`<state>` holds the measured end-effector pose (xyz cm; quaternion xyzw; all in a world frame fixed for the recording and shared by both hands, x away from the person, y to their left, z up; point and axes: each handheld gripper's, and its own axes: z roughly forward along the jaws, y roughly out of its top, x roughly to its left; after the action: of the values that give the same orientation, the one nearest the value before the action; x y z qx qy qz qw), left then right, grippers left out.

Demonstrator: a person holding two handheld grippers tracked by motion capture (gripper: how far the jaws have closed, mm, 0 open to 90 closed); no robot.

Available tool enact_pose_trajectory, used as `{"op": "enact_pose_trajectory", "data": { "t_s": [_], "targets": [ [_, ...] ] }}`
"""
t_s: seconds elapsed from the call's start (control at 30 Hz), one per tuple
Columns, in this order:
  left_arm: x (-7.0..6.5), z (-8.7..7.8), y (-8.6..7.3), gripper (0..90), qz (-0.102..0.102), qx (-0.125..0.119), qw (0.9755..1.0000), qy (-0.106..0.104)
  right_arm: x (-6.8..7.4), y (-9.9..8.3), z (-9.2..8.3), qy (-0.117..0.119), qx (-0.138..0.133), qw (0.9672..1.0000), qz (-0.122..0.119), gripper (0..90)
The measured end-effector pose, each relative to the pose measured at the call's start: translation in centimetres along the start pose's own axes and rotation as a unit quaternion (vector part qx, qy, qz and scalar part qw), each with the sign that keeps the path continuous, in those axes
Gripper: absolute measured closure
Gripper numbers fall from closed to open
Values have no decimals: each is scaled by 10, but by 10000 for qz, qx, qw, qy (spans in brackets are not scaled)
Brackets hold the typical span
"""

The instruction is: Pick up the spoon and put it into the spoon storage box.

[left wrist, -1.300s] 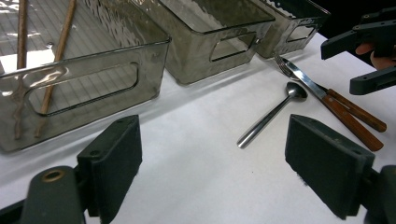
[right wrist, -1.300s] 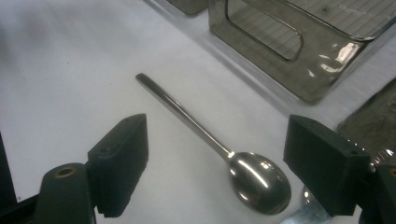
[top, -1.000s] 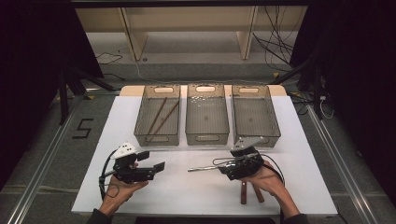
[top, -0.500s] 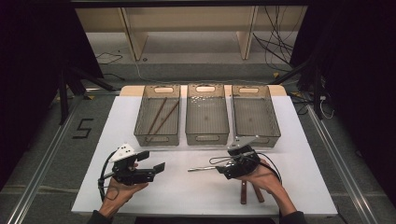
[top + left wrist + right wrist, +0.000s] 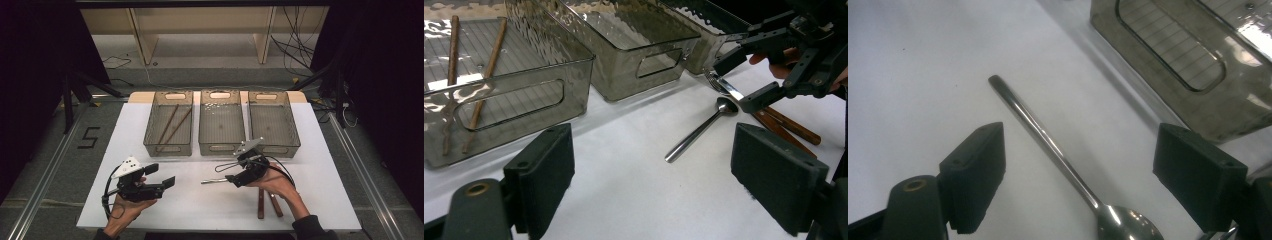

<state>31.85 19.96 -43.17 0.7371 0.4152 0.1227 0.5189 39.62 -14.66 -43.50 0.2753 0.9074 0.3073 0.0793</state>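
I judge the spoon (image 5: 1058, 150) light, rigid, slick steel; my right gripper (image 5: 1078, 175) straddles it released. I'd pinch mid-handle.

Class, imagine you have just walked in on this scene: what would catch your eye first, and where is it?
Three smoky see-through bins line the far side of the white table, the left bin holding two wooden chopsticks. Near the front, a steel spoon lies flat between the open jaws of the right gripper.
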Motion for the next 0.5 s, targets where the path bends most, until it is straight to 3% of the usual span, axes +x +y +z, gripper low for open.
{"op": "enact_pose_trajectory", "data": {
  "t_s": [0.5],
  "targets": [
    [-1, -5, -4, 168, -16, -49, 10000, 26, -13, 14, 10, 99, 747, 9961, -464, 275]
  ]
}}
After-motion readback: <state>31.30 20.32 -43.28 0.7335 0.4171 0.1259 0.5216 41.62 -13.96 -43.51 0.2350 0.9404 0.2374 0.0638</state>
